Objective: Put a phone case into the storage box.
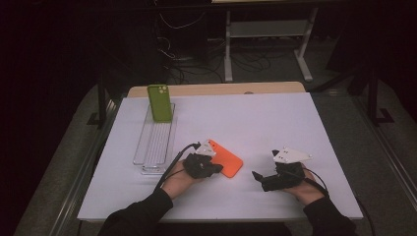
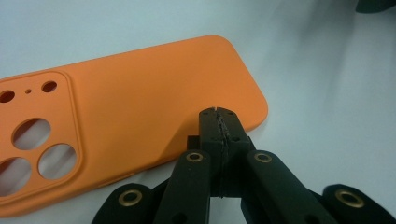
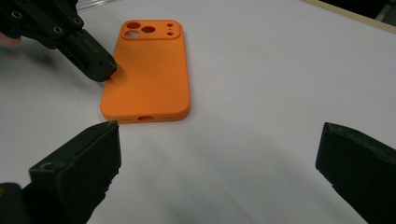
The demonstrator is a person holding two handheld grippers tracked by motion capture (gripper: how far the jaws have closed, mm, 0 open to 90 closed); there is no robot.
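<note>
An orange phone case (image 1: 228,160) lies back up on the white table, its camera cut-outs (image 2: 32,140) toward the far end. My left gripper (image 1: 220,169) is shut with nothing between its jaws. Its closed tips (image 2: 219,114) rest against the case's long edge near the bottom corner, and that gripper (image 3: 105,70) appears from the other side too. My right gripper (image 1: 256,176) stands open a little to the right of the case. Its two wide-apart fingers (image 3: 218,140) point at the case's bottom end (image 3: 144,116) with bare table between them.
A green phone case (image 1: 160,102) stands upright in the far end of a clear plastic tray (image 1: 155,142) at the left of the table. The white sheet (image 1: 275,123) covers the table, with a wooden edge at the back. Both forearms come in from the front edge.
</note>
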